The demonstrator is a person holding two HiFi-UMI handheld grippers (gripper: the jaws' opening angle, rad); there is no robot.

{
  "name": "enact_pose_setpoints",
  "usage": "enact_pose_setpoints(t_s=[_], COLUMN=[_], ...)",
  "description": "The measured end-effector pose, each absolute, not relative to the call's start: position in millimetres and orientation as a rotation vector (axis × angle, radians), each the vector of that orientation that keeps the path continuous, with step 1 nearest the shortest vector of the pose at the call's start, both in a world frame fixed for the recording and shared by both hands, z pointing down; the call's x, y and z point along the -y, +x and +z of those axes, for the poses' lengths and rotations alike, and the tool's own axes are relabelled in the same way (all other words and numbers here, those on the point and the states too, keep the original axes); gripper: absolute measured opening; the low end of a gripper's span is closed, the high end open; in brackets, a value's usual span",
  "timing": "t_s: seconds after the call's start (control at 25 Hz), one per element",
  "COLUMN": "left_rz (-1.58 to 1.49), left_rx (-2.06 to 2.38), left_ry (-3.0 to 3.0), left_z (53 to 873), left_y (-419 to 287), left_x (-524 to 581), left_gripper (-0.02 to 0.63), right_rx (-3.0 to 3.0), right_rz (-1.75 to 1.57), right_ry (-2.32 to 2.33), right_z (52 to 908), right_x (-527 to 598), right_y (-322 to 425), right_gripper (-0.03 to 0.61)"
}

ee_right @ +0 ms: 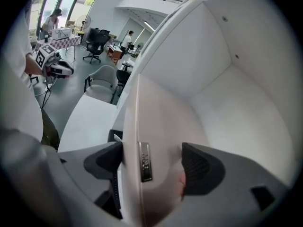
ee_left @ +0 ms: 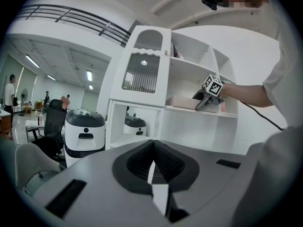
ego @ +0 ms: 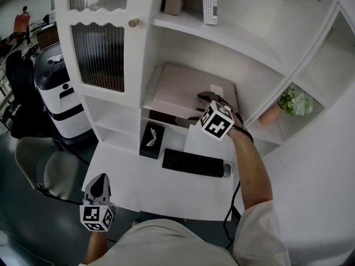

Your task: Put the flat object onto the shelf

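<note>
A flat pale pink case [ego: 183,87] lies on the middle shelf [ego: 148,100] of the white unit. My right gripper [ego: 207,96] is at the case's front right edge, shut on it. In the right gripper view the case [ee_right: 161,126] fills the gap between the two pads of that gripper [ee_right: 151,162], with the white shelf [ee_right: 236,122] beneath and behind it. My left gripper [ego: 99,186] hangs low at the lower left, off the desk, holding nothing. Its jaws [ee_left: 152,162] are pressed together. From there the right gripper [ee_left: 202,102] and the case [ee_left: 182,101] show far off.
A black keyboard [ego: 193,163] and a mouse [ego: 226,170] lie on the white desk, with a black box [ego: 151,139] to their left. A potted plant [ego: 294,101] stands in the right shelf bay and books [ego: 209,1] on the upper shelf. A white-and-black machine [ego: 55,93] and a grey chair [ego: 36,165] are at the left.
</note>
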State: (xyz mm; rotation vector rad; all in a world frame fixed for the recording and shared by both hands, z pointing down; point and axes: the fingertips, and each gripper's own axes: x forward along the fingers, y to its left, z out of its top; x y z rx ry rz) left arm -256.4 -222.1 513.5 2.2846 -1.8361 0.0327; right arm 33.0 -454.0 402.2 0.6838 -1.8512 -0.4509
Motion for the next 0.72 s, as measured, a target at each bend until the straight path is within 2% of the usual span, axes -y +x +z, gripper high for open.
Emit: enact_pose_setpoints(t_s=[0.72], left_rz=[0.026], left_rx=[1.876], left_ry=[2.260], left_z=[509.4], left_y=[-262.9], left_x=[212.5], left_gripper=[0.002], right_rx=[1.868], right_rz=[-0.492], right_ry=[0.641], right_z=[401.2], right_x=[461.1], right_y=[35.4], right_gripper=[0.411])
